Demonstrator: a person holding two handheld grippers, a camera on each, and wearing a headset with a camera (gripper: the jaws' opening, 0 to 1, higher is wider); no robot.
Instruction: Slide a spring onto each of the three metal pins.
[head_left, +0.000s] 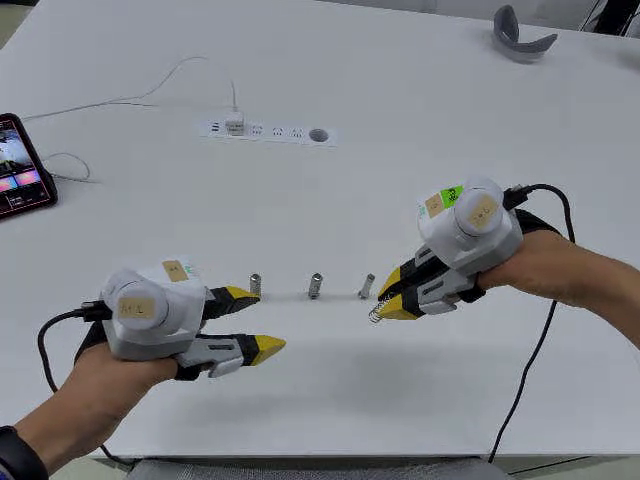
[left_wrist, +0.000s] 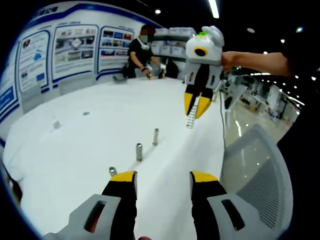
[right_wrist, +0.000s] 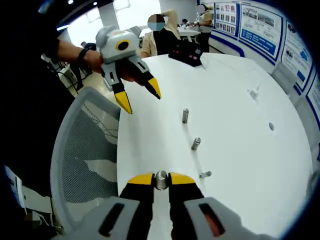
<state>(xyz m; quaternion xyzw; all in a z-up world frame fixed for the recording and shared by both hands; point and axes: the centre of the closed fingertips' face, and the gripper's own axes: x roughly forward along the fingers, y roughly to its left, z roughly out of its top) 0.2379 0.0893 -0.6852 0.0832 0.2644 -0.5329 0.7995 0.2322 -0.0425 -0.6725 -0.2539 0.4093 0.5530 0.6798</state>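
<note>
Spring (left_wrist: 190, 119) dangling from right gripper (left_wrist: 195, 112), seen end-on between its own fingers (right_wrist: 141, 179)

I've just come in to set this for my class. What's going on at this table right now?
A person holds a tool in each hand over a white table. The right tool is shut on a small spring, which hangs from its tips near one end of a row of three upright pins. The left tool is open and empty by the other end. The pins are too small to tell if any already has a spring.
</note>
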